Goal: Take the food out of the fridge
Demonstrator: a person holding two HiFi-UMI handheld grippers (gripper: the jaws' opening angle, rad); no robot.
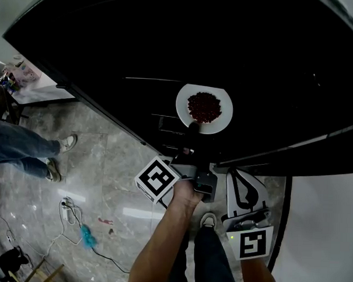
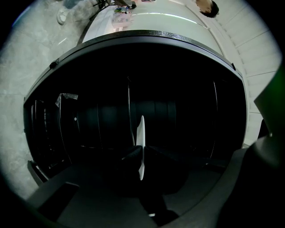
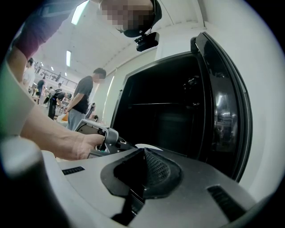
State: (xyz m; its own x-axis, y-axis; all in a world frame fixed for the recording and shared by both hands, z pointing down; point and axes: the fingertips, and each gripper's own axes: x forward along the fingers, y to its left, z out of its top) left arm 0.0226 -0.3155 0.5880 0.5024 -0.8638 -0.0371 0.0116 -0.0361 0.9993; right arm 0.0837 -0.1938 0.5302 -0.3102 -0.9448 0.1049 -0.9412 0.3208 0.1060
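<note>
A white plate (image 1: 184,106) with a heap of dark red food (image 1: 204,107) sits inside the dark fridge (image 1: 140,42). My left gripper (image 1: 193,129) reaches in from below and is shut on the plate's near rim. In the left gripper view the plate (image 2: 141,133) shows edge-on, and the left gripper (image 2: 141,150) has both pads pressed against it. My right gripper (image 1: 238,176) hangs back outside the fridge at the lower right. In the right gripper view the right gripper (image 3: 143,150) is shut with nothing in it. That view also shows the hand with the left gripper (image 3: 106,137).
The fridge door (image 3: 225,111) stands open on the right. A bystander's legs (image 1: 33,151) are on the marble floor at the left, near cables (image 1: 71,212) and a blue object (image 1: 89,237). More people (image 3: 84,100) stand in the room behind.
</note>
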